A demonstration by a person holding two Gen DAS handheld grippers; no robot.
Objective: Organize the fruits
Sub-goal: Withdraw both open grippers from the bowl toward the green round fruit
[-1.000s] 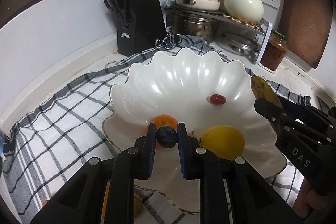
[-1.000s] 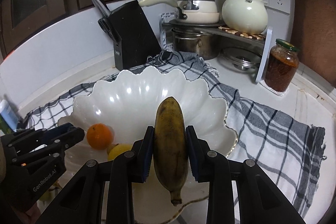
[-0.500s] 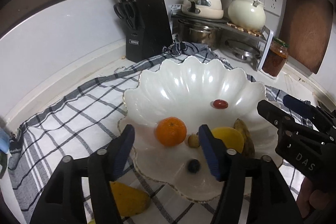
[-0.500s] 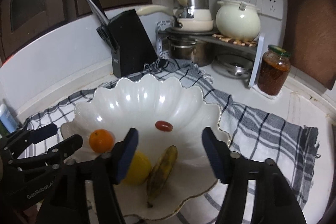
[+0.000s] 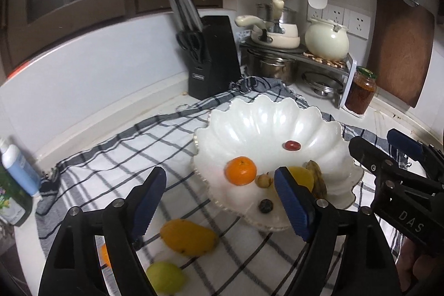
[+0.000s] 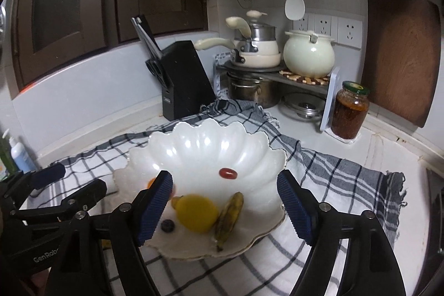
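Both of my grippers, left gripper [image 5: 222, 199] and right gripper [image 6: 224, 201], have just been opening and stand spread with nothing between them above the white bowl [image 6: 199, 146] holding the banana [image 6: 229, 215] and blueberry [image 5: 265, 205] (a mango [image 5: 188, 237] lies outside on the checked cloth [image 5: 116, 157]), knife block [image 5: 213, 63] behind.

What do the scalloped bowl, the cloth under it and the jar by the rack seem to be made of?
Bowl: glossy white ceramic or glass, judging by bright highlights.
Cloth: woven fabric, matte, with fringed edge and folds.
Jar: clear glass, contents showing through; green lid, probably metal.
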